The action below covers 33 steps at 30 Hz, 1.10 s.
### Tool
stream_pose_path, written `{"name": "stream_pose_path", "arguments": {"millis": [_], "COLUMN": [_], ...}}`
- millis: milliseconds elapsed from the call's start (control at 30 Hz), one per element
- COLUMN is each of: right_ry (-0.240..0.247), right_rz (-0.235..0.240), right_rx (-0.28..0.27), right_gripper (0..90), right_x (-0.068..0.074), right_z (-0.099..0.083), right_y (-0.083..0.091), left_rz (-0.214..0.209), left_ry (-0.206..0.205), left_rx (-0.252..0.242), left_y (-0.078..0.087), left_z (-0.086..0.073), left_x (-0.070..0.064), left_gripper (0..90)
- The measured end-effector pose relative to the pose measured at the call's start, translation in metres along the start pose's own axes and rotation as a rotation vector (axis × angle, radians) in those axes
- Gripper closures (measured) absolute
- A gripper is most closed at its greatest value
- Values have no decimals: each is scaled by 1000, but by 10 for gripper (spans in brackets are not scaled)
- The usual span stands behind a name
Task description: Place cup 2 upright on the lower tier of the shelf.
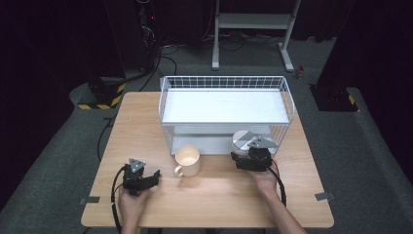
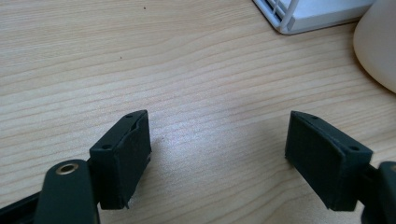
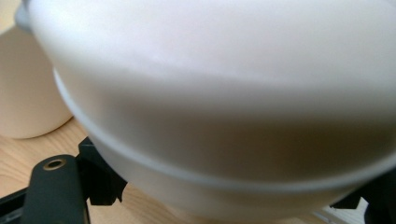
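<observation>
A white bowl [image 1: 241, 138] sits at the front of the white wire rack [image 1: 224, 83], by its lower shelf. In the right gripper view the bowl [image 3: 224, 93] is very close, with a black jaw on either side of its base. My right gripper [image 1: 244, 154] looks shut on it. A cream mug [image 1: 188, 160] stands on the table left of the bowl, handle toward the near edge. My left gripper [image 1: 154, 176] rests low near the mug's left, open and with nothing in it [image 2: 219, 158]. The mug's side [image 2: 379, 42] shows at the right edge of that view.
The two-tier wire rack fills the far middle of the wooden table [image 1: 146, 122]; its corner [image 2: 286, 18] lies ahead of my left gripper. Tape marks sit near the table's front corners. Beyond the table are cables and a metal stand on the floor.
</observation>
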State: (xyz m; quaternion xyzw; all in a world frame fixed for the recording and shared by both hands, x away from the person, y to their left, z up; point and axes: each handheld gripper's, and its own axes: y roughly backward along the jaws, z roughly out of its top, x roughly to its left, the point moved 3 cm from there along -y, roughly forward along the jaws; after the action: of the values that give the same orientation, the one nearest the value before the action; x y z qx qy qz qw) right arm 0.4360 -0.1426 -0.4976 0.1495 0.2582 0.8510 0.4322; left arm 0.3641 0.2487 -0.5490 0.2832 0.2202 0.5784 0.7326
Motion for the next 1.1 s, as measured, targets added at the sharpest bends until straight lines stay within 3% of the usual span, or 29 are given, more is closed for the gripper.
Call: {"name": "stream_pose_path", "arguments": {"millis": [300, 500, 733, 867, 1067, 1100], "right_ry": [0, -26, -48, -27, -33, -52], "right_rz": [-15, -32, -40, -45, -56, -68], "right_rx": [14, 35, 38, 29, 32, 35], "right_gripper": [191, 191, 191, 190, 189, 189], "right_x": [-6, -11, -17, -19, -22, -22], "right_z": [6, 9, 11, 13, 15, 15], "right_y": [-9, -17, -22, -25, -29, -30], "left_rz": [0, 0, 0, 0, 0, 0], "left_ry": [0, 0, 0, -1, 0, -1], "left_rx": [-1, 0, 0, 0, 0, 0], "left_y": [0, 0, 0, 0, 0, 0], "left_z": [0, 0, 0, 0, 0, 0], "left_x": [0, 0, 0, 0, 0, 0], "left_gripper": [225, 225, 225, 224, 225, 224]}}
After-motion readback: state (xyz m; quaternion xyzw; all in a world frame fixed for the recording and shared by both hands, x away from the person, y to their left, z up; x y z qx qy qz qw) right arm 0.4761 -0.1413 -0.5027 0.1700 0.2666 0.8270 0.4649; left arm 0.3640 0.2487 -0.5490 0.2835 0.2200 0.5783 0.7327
